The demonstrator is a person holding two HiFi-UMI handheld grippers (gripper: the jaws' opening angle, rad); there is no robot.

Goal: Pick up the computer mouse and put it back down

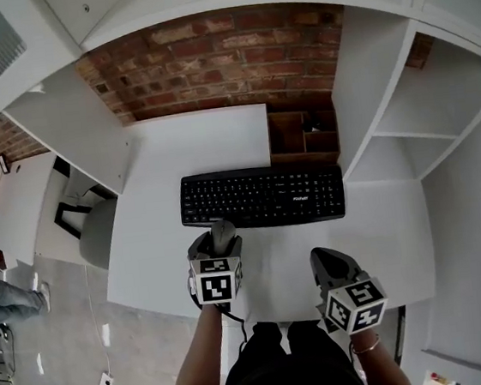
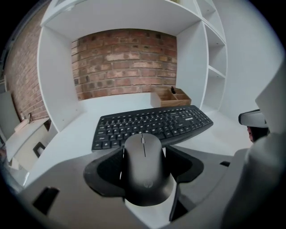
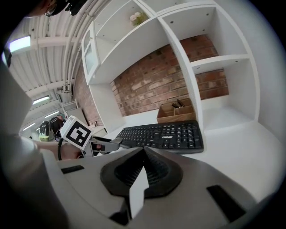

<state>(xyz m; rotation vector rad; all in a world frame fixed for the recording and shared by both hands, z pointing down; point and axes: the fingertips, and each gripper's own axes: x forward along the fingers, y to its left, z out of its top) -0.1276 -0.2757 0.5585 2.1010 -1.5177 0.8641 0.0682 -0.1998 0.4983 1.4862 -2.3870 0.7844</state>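
Observation:
A dark grey computer mouse (image 2: 145,167) sits between the jaws of my left gripper (image 2: 144,172), which is shut on its sides. In the head view the mouse (image 1: 222,235) pokes out of the left gripper (image 1: 216,252) just in front of the black keyboard (image 1: 262,197); I cannot tell whether it rests on the white desk (image 1: 160,240) or hangs just above it. My right gripper (image 1: 331,267) is over the desk's front right, shut with nothing between its jaws. In the right gripper view the jaws (image 3: 144,154) meet, and the left gripper (image 3: 96,144) shows at the left.
A wooden organiser (image 1: 303,133) stands behind the keyboard against the brick wall (image 1: 216,56). White shelf units (image 1: 439,113) rise on the right and a white panel (image 1: 69,129) on the left. The desk's front edge (image 1: 263,314) is close to my body.

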